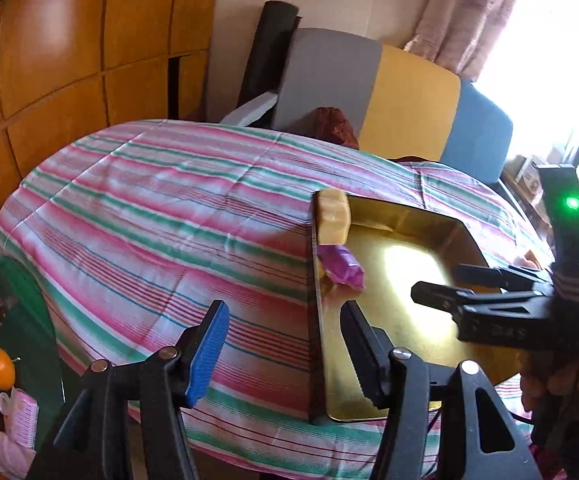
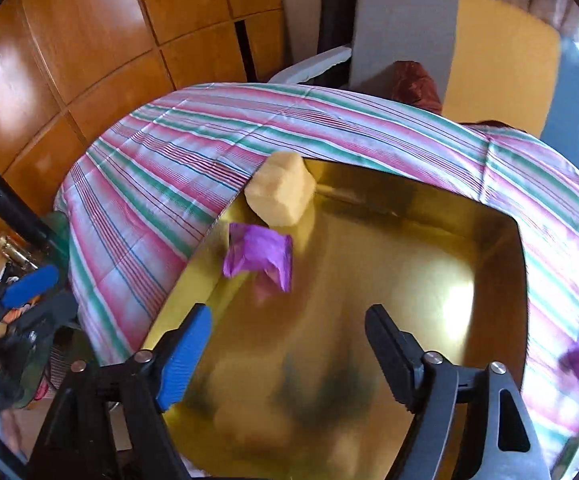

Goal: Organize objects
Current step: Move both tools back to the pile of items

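Right wrist view: right gripper wide apart, empty above gold tray.

Gold tray: floor bare ahead of right claw. Obstacles: purple wrapper just ahead-left, yellow block beyond it at the far-left corner. Striped counter: bare ahead of left claw.

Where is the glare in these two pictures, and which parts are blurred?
Left wrist view: the window is blown out white, with a bright glare patch on the gold tray. Right wrist view: a smaller glare spot on the tray; the purple wrapper and the right edge are smeared.
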Demonstrator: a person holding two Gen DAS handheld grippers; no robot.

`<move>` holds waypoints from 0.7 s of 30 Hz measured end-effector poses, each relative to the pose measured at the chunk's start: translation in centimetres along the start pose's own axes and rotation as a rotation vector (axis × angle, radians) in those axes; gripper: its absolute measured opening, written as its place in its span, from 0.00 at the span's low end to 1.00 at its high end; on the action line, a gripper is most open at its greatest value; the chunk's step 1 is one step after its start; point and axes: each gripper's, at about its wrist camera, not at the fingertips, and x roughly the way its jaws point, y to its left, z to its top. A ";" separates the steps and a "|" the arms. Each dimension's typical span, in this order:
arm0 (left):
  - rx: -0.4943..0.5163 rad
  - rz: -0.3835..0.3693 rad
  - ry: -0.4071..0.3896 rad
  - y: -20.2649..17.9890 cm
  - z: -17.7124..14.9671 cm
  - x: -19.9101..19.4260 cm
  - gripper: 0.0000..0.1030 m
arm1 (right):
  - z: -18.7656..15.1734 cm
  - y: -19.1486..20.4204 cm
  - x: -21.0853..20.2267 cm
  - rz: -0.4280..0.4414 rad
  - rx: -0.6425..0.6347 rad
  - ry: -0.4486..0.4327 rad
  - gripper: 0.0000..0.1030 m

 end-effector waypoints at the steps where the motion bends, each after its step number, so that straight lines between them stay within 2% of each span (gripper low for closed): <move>1: 0.007 -0.003 -0.001 -0.3 0.0 -0.2 0.57 | -0.4 -0.3 -0.5 -0.002 0.007 -0.005 0.80; 11: 0.100 -0.024 -0.004 -4.1 -0.5 -0.9 0.57 | -4.8 -4.4 -5.8 -0.039 0.096 -0.087 0.91; 16: 0.132 -0.054 0.002 -6.1 -0.8 -1.0 0.57 | -6.9 -8.1 -8.0 -0.058 0.182 -0.111 0.98; 21: 0.149 -0.091 0.037 -7.8 -1.0 -0.6 0.57 | -9.3 -12.7 -10.4 -0.116 0.291 -0.136 1.00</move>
